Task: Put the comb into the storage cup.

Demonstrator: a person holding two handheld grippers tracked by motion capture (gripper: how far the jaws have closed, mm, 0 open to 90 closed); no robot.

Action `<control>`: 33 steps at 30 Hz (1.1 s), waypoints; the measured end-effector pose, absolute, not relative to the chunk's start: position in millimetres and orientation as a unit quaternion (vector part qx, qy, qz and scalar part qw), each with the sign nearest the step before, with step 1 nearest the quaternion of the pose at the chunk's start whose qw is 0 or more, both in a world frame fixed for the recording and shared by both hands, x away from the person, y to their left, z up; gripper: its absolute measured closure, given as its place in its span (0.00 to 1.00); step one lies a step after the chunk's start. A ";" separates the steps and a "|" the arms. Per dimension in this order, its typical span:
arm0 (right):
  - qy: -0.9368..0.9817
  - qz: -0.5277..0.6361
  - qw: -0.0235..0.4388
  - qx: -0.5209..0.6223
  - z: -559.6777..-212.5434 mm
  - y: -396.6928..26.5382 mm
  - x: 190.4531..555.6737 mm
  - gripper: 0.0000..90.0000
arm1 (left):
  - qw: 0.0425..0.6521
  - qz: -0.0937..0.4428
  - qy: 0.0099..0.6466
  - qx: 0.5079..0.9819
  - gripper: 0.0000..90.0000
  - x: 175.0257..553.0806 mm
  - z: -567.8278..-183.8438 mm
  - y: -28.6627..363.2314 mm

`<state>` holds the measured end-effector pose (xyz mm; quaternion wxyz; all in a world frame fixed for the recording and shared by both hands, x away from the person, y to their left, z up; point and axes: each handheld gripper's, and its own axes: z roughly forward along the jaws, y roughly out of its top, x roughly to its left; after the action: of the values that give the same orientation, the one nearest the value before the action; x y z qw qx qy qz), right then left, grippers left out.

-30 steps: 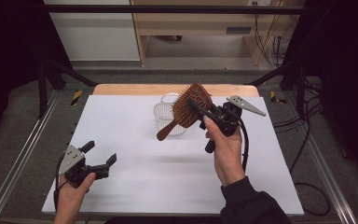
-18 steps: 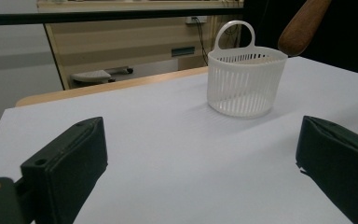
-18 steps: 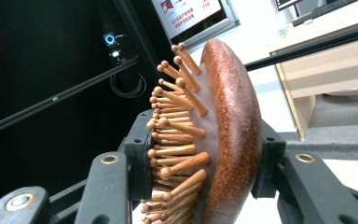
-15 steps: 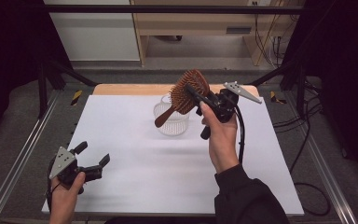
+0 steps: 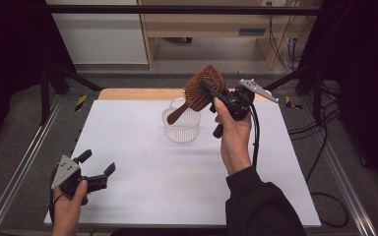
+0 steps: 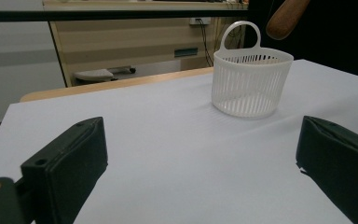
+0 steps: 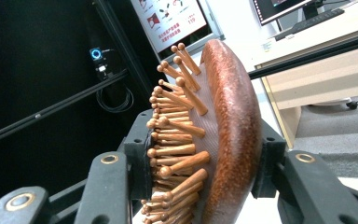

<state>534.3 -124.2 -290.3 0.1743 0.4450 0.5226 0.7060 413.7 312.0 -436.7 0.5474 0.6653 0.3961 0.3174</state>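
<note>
A stiff, light-looking wooden hairbrush [image 5: 200, 89], pinched by its head in the right gripper [image 5: 215, 96], hangs handle-down above the white basket [image 5: 181, 127]; the left gripper [image 5: 98, 168] rests spread.

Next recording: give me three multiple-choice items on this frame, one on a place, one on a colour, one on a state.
1. Where is the brown wooden paddle hairbrush?
A. lying on the table
B. held up above the white slotted plastic basket
C. inside the basket

2. What colour is the table cover?
A. white
B. green
C. black

3. How is the left gripper?
A. shut on the brush
B. shut on the basket
C. open

Answers: 1 B, the right gripper clamps the brush head over the basket; 2 A, the sheet is white; 3 C, its fingers stand apart over bare cover.
</note>
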 end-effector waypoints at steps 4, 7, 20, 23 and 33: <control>0.519 0.707 0.177 0.447 -290.8 -126.0 538.5 0.58 | 0.548 0.317 0.397 0.664 0.02 413.4 -437.8 311.7; 0.517 0.707 0.178 0.449 -291.0 -126.7 540.8 0.58 | 0.547 0.317 0.397 0.666 0.02 413.2 -438.6 311.6; 0.509 0.707 0.182 0.455 -291.6 -128.8 546.1 0.59 | 0.544 0.314 0.397 0.669 0.02 414.3 -440.8 309.0; 0.505 0.710 0.180 0.456 -291.5 -129.6 546.6 0.59 | 0.545 0.314 0.397 0.669 0.02 414.7 -440.8 309.1; 0.503 0.711 0.180 0.457 -292.5 -129.4 548.1 0.59 | 0.545 0.314 0.396 0.669 0.02 414.6 -440.7 309.0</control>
<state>548.1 -129.4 -292.5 0.1805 0.4567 0.5031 0.7112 414.6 309.0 -440.7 0.5452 0.6689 0.3958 0.3140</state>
